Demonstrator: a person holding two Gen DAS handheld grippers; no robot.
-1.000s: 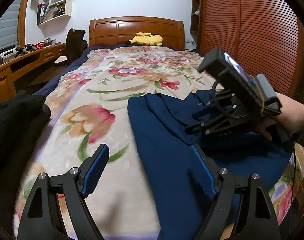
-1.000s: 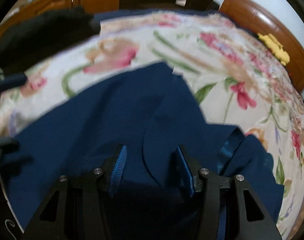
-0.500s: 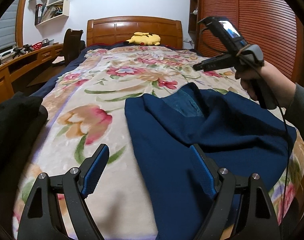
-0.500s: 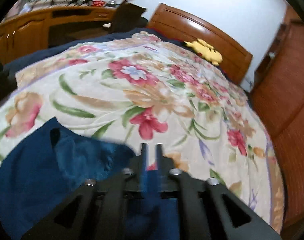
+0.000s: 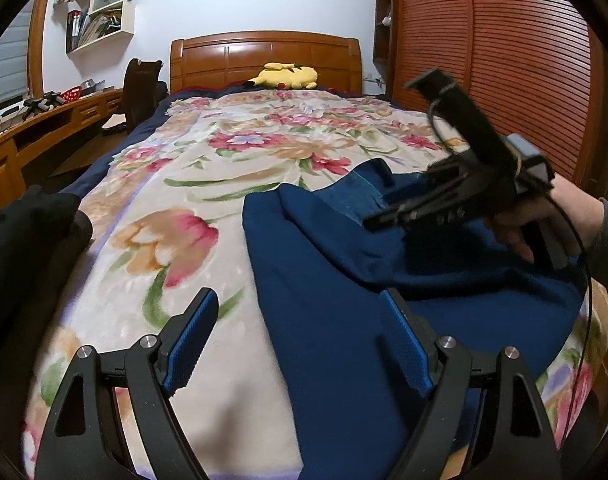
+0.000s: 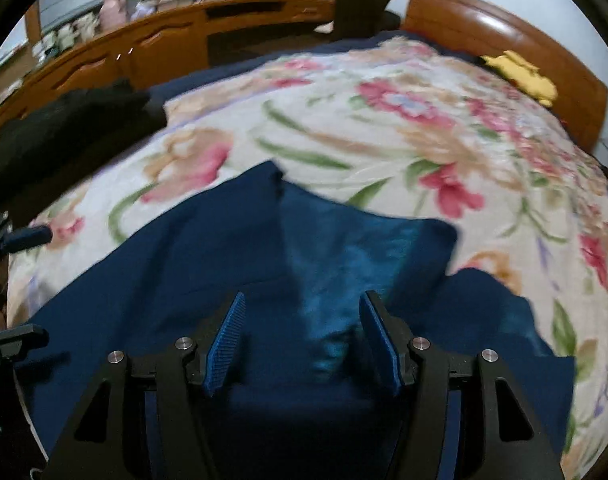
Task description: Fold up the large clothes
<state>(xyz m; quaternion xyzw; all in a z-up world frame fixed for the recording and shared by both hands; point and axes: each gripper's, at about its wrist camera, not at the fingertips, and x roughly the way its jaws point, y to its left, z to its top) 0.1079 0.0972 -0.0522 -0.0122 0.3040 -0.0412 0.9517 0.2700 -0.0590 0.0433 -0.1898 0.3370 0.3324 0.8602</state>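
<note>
1. A dark blue garment (image 5: 344,280) lies on the near right part of a bed, on top of a floral blanket (image 5: 207,184).
2. The garment is partly folded: one layer lies over another, and a lighter blue inner side (image 6: 344,248) shows near its far edge.
3. The left gripper (image 5: 299,344) hovers low over the near end of the bed with its jaws wide apart. Nothing is between its blue pads.
4. Its right pad (image 5: 404,344) is above the blue cloth, and its left pad (image 5: 191,340) is above the blanket. Whether they touch the cloth below, I cannot tell.
5. The right gripper (image 6: 304,340) is held over the garment and points down at it. Its jaws have just been opening, and now they stand apart with no cloth pinched between the pads.
6. In the left wrist view, this right gripper (image 5: 380,222) is seen from the side, above the right part of the garment, and a hand (image 5: 544,224) with a grey sleeve holds its handle.
7. A black garment (image 5: 27,240) lies at the left edge of the bed.
8. A yellow plush toy (image 5: 285,77) rests at the wooden headboard (image 5: 263,56).
9. A wooden desk (image 6: 151,44) runs along the left side of the room.
</note>
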